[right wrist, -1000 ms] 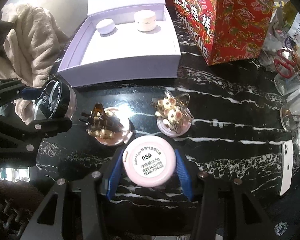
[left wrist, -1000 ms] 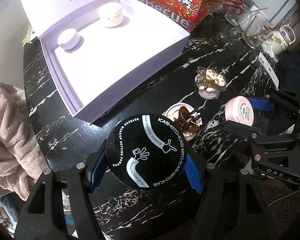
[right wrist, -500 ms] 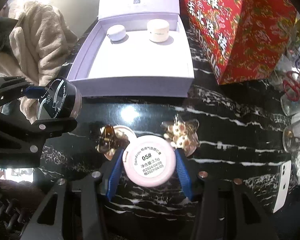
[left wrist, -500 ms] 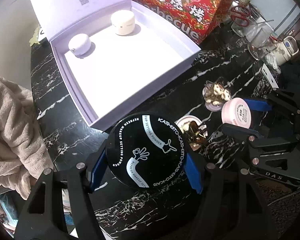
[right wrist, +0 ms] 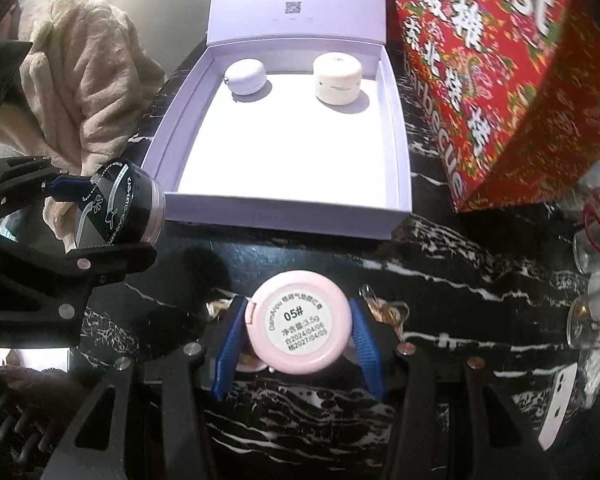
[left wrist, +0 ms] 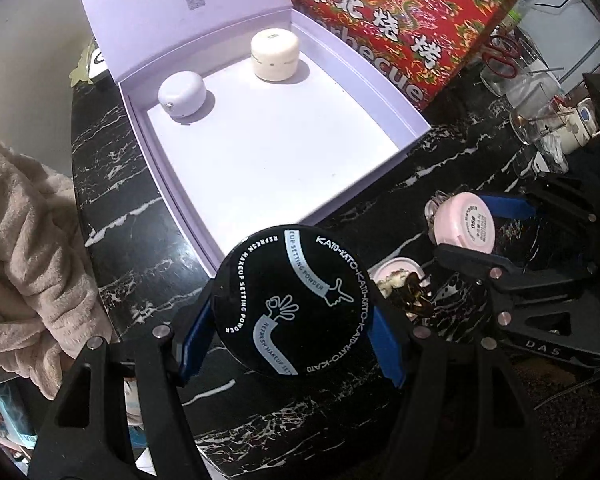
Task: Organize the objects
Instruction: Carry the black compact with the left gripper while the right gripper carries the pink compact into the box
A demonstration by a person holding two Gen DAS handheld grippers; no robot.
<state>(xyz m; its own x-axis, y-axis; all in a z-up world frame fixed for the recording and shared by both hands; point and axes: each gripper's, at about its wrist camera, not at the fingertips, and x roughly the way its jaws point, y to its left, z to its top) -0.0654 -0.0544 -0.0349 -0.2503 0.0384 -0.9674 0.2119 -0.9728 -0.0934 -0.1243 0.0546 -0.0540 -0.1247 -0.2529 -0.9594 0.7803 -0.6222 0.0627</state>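
Reading "KATO-KATO" on black jar (left wrist: 292, 300)

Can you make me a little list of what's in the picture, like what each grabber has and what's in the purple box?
Left gripper: shut on the black powder jar
Right gripper: shut on the pink jar, its label faces the camera
Purple box: open, lid up at the back
Inside the box: a small lilac case and a cream jar, side by side at the back
Box front: bare
Beside the box: red barbecue bag
Table: black marble, with hair clips on small pink jars under the grippers
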